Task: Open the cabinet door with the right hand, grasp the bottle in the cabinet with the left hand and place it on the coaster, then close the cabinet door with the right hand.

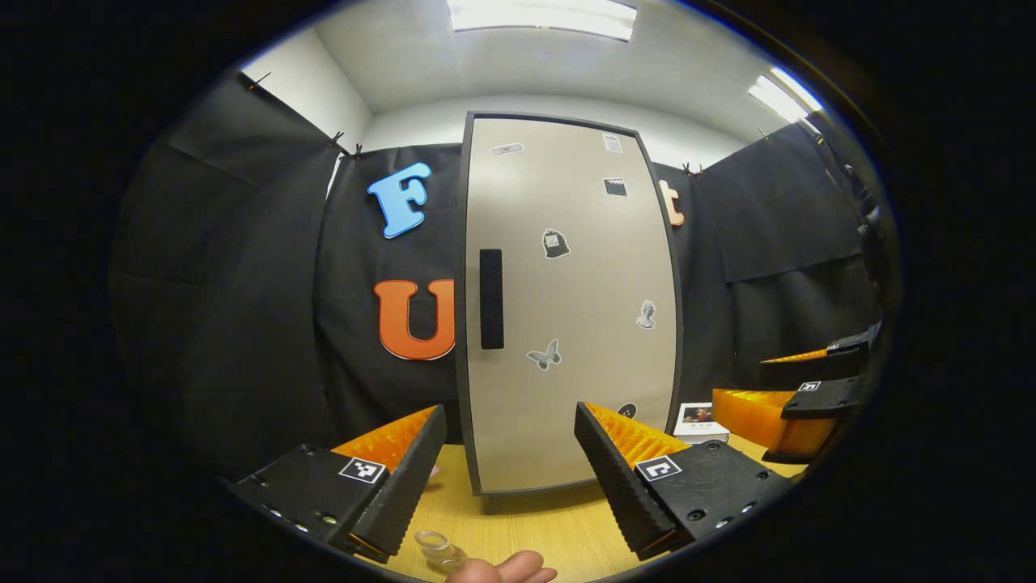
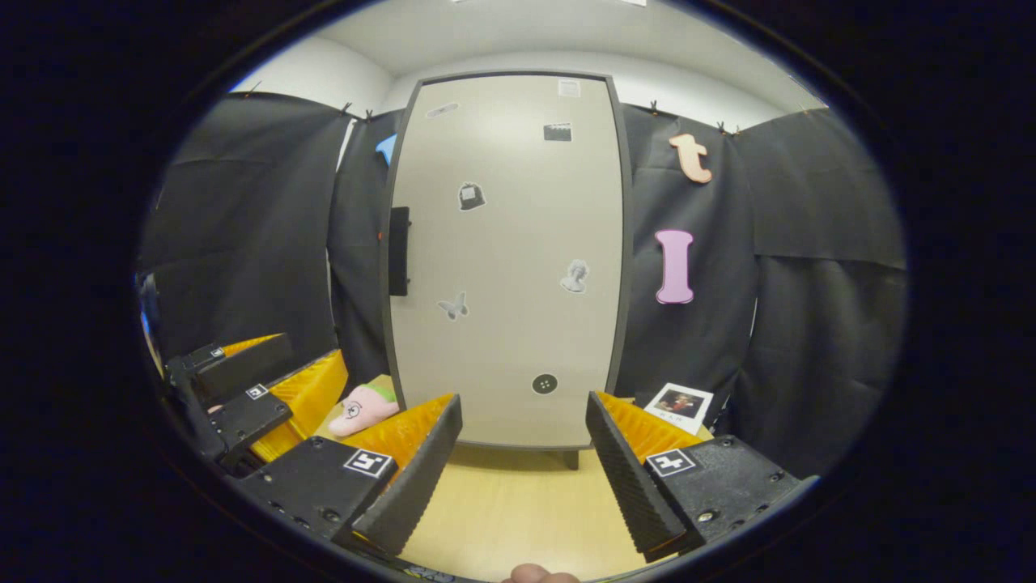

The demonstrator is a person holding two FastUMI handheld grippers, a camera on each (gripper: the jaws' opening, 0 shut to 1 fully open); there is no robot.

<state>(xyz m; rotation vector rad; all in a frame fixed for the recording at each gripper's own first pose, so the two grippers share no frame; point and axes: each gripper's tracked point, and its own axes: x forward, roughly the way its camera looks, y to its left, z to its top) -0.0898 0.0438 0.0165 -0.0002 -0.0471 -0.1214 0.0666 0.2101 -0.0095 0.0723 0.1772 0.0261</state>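
A tall grey cabinet (image 1: 566, 324) stands on the wooden table (image 1: 534, 526) with its door flat and closed, so whatever is inside is hidden. Its dark vertical handle (image 1: 491, 298) sits on the door's left edge, also seen as the handle (image 2: 399, 249) in the right gripper view. My left gripper (image 1: 510, 413) is open in front of the door's lower part, a short way back from it. My right gripper (image 2: 524, 401) is open too, facing the cabinet (image 2: 510, 259) low down. A small clear round piece (image 1: 437, 546) lies on the table near my left gripper.
A pink plush toy (image 2: 364, 405) lies left of the cabinet's foot. A small picture card (image 2: 680, 403) leans at its right. The other gripper (image 1: 809, 397) hovers at the right in the left gripper view. A fingertip (image 1: 510, 568) shows at the bottom edge.
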